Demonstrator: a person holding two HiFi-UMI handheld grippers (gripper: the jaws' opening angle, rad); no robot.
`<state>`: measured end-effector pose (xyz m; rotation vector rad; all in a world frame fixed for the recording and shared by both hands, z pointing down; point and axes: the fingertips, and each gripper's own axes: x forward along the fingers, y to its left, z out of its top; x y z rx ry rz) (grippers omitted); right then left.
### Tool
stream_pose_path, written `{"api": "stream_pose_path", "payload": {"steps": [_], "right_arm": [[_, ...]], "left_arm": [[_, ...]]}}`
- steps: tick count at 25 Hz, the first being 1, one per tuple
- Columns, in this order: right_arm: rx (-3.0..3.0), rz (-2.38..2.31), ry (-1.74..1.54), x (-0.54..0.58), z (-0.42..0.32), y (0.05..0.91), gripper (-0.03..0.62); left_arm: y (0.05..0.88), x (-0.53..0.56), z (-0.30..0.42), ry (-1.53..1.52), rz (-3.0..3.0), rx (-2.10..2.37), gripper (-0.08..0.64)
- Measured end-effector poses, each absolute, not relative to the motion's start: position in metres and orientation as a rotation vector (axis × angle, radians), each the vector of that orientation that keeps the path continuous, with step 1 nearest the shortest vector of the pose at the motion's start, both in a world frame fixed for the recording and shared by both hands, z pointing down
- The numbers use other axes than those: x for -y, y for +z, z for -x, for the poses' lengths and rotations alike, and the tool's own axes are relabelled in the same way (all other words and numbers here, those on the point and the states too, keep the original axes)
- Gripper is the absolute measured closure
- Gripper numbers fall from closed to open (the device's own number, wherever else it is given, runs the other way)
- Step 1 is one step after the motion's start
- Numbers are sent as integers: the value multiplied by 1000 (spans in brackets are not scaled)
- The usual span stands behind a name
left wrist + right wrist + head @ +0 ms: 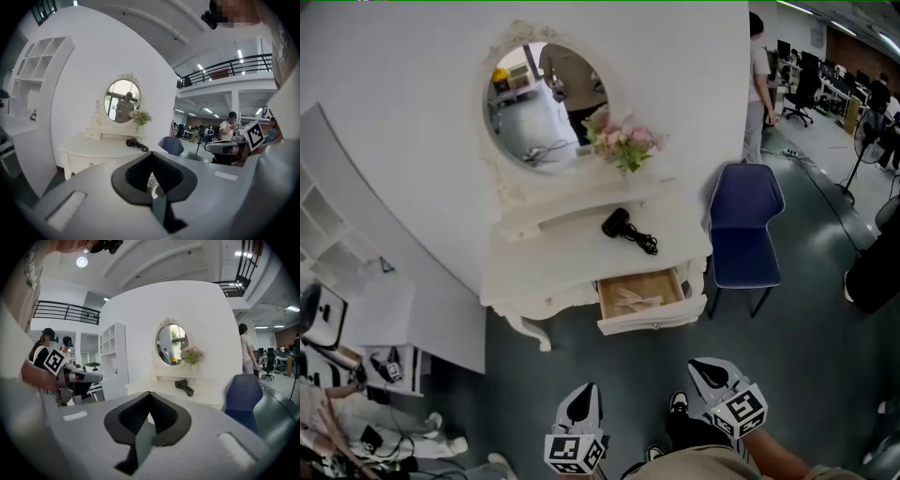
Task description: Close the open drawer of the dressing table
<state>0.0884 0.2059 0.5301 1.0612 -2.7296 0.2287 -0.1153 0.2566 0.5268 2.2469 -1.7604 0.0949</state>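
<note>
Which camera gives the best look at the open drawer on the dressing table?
The head view: it looks down into the open drawer, showing its wooden inside. Both gripper views have it hidden, or nearly, behind their own grey housing; only the tabletop shows.

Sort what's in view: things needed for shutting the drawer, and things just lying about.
Job: open wood-lined white drawer; white dressing table; left gripper; right gripper.
Lying about: black hair dryer; pink flower bunch; blue chair; oval mirror.
</note>
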Motion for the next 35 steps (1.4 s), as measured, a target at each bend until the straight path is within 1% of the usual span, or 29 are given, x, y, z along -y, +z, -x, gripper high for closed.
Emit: {"api": "stream_pose_path", "payload": {"steps": [5,11,18,23,29,35], "right_arm": [[2747,-1037,230,-138,-89,535,589],[2776,-958,194,-72,-92,534,589],[2794,-962,259,-33,-94,541,589],[2763,-957,320,-21,-86,555,589],[2708,-993,318,3,-65,557,589],[2645,-1081,318,29,-45,553,589]], "left_arm": [[507,-198,116,142,-2252,1813,543],[504,-141,97,140,-2234,1820,543],[514,-103,74,189,-2248,1765,543],[516,-84,81,196,-2258,1745,543],[523,-42,104,174,-2294,1681,543],[502,9,123,112,-2430,1620,543]]}}
